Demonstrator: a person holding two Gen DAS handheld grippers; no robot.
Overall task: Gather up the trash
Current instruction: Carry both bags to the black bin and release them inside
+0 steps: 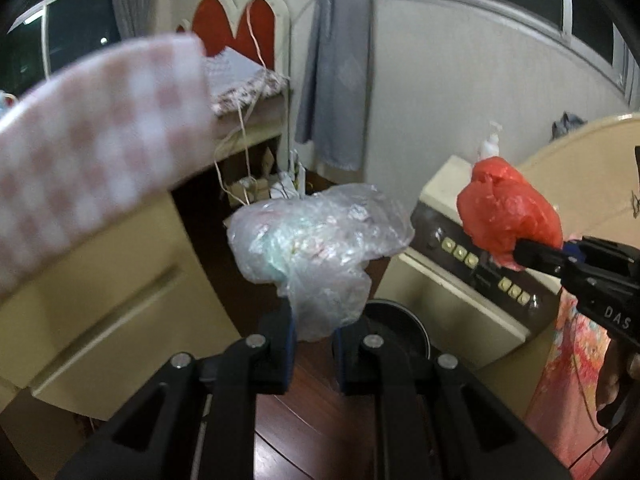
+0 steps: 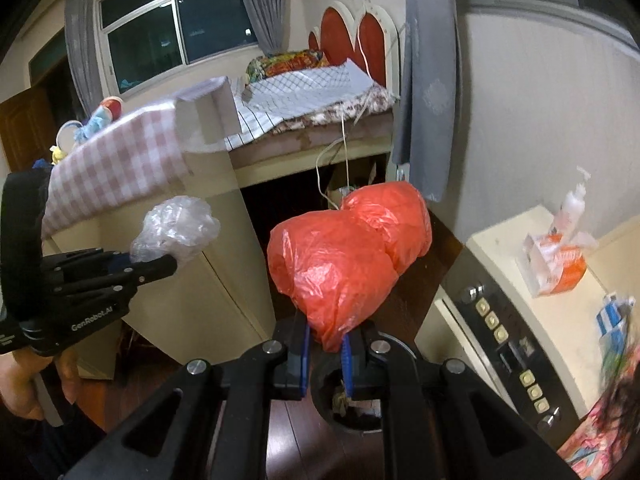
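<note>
My left gripper (image 1: 314, 332) is shut on a crumpled clear plastic bag (image 1: 320, 244) and holds it in the air; it also shows in the right wrist view (image 2: 176, 228), at the left gripper's (image 2: 160, 262) tip. My right gripper (image 2: 326, 344) is shut on a bulging red plastic bag (image 2: 348, 256). In the left wrist view the red bag (image 1: 508, 212) hangs at the right gripper's (image 1: 520, 250) tip. A round black trash bin (image 2: 348, 404) stands on the floor right below the right gripper; its rim (image 1: 400, 324) shows behind the left gripper.
A cream cabinet with a pink checked cloth (image 2: 120, 160) stands at left. A cream unit with a button panel (image 2: 500, 332) stands at right, with a tissue box (image 2: 556, 264) and pump bottle (image 2: 572, 200) on top. A bed with a red headboard (image 2: 352, 32) is behind. The floor is dark wood.
</note>
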